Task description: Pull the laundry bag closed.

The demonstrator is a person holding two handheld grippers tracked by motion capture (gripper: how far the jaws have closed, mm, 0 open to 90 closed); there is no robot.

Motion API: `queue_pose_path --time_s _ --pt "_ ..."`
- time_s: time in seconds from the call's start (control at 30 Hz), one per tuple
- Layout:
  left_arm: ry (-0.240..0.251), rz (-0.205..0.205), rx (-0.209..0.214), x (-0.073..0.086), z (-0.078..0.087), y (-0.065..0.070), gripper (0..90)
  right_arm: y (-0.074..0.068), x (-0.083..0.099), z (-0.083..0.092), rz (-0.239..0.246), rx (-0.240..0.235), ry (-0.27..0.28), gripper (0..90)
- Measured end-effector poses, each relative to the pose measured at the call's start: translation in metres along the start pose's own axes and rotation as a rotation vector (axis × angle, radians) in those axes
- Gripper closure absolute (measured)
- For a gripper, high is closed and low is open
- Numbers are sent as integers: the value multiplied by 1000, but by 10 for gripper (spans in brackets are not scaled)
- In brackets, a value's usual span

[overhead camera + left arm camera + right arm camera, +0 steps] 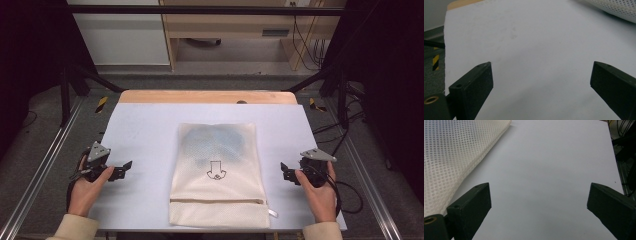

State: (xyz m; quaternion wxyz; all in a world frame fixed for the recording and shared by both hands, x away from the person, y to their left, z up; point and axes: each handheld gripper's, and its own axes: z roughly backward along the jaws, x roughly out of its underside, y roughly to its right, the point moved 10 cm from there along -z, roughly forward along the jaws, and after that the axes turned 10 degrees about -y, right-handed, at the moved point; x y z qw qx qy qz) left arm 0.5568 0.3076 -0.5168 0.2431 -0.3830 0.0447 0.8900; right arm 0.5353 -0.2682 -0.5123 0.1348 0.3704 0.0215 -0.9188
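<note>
I see left gripper (124, 169) and right gripper (286, 172) both jaws wide apart, empty, flanking the mesh bag (218, 175) on the table (145, 130).

This looks like a lab or test workspace. A table (150, 130) stands inside a black metal frame (200, 10) on grey carpet, hazard-striped tape (101, 103) marks the floor, and cables (310, 45) hang beside plain wooden shelving (235, 30).

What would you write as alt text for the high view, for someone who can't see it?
A cream mesh laundry bag, zipper near its front edge and something bluish showing through the fabric, lies flat in the middle of a white table. A person's hands hold the left gripper and the right gripper at either side, both open and clear of the bag.
</note>
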Motion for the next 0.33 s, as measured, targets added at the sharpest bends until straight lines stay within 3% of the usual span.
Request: queue_pose_path --time_s 0.17,0.23,0.33 --pt "14 -27 -25 1 -4 -2 48 4 1 -7 -1 32 4 80" --pt "19 -49 -34 0 -4 -2 47 0 3 -7 17 26 11 86" --pt "36 -42 -37 -2 -2 -3 46 -4 8 -9 30 13 2 83"
